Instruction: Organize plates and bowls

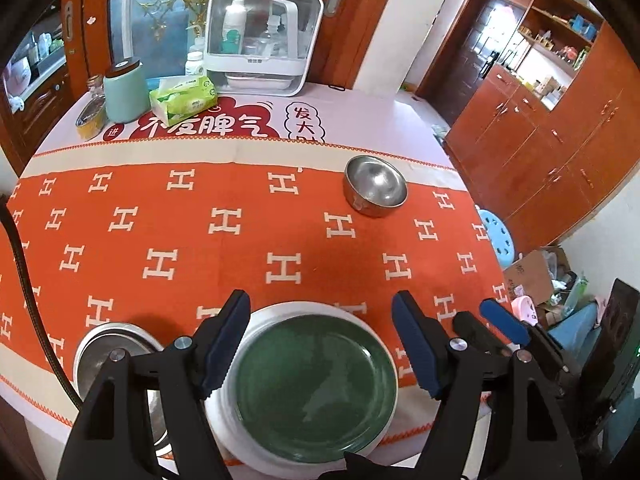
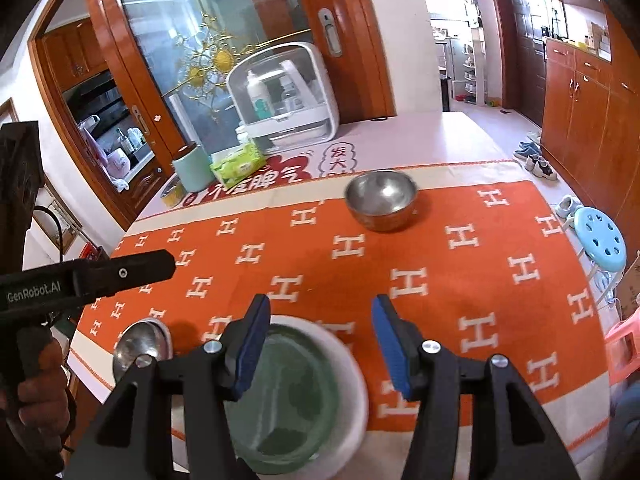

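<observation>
Your left gripper (image 1: 324,344) hangs above the near edge of the table with its jaws spread and nothing between the blue pads; they stand apart over a green plate (image 1: 316,392) that sits stacked on a white plate (image 1: 224,428) close to the table's front edge. Your right gripper (image 2: 318,346) is likewise released, its pads clear of the same stacked pair below it, with the white rim showing to the right of the green dish. To the left of the stack, partly hidden behind the gripper's arms, lies a shallow steel dish (image 1: 110,350), just beside the white plate. Across the orange cloth (image 1: 168,224) patterned with pale H shapes, a steel bowl (image 1: 375,186) stands upright and alone, well apart from the plates. At the far end of the table sit a white storage box (image 1: 262,36), a pack of tissues (image 1: 182,100) and a pale green canister (image 1: 126,90). In the right wrist view your hand (image 2: 38,388) grips the left tool's handle at the frame's left edge.
</observation>
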`<control>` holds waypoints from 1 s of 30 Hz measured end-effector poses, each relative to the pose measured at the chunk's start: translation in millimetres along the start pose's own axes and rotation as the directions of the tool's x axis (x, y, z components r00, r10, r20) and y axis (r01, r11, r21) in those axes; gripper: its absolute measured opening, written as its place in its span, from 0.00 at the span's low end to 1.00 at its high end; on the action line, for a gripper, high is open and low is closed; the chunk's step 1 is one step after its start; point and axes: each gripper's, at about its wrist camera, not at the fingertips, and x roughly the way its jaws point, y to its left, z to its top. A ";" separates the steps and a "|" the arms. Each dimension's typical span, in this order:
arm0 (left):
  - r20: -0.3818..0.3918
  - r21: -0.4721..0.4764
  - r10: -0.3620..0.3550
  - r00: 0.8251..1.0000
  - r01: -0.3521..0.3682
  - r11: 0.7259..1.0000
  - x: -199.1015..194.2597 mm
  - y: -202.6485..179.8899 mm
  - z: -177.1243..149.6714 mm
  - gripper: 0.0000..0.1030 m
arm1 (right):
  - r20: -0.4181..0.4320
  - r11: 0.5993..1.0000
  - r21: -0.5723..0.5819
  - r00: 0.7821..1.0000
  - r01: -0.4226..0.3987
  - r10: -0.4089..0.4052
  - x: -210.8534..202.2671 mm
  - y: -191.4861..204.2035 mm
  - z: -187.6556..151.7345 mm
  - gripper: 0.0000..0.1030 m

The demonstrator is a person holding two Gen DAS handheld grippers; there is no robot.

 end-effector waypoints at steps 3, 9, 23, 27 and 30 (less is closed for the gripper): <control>-0.011 0.000 0.022 1.000 -0.022 1.000 8.5 -15.3 8.7 0.70 | -0.033 1.000 0.023 0.999 -0.022 0.022 4.6 -22.7 12.0 0.52; -0.046 0.002 0.039 0.998 -0.039 0.999 27.2 -40.9 31.7 0.70 | -0.043 0.999 0.032 0.998 -0.035 0.036 14.1 -59.6 44.2 0.52; -0.056 -0.040 0.103 0.993 -0.106 0.994 68.6 -62.0 98.7 0.70 | -0.022 0.997 0.018 0.997 -0.076 0.077 61.0 -107.4 126.2 0.58; -0.054 -0.058 0.115 0.992 -0.118 0.991 82.0 -62.8 115.5 0.70 | -0.030 0.996 0.015 0.995 -0.092 0.092 77.8 -114.4 138.0 0.58; -0.043 -0.092 0.131 0.990 -0.135 0.987 93.2 -60.1 125.4 0.70 | -0.050 0.994 0.020 0.993 -0.108 0.109 92.1 -117.9 141.0 0.58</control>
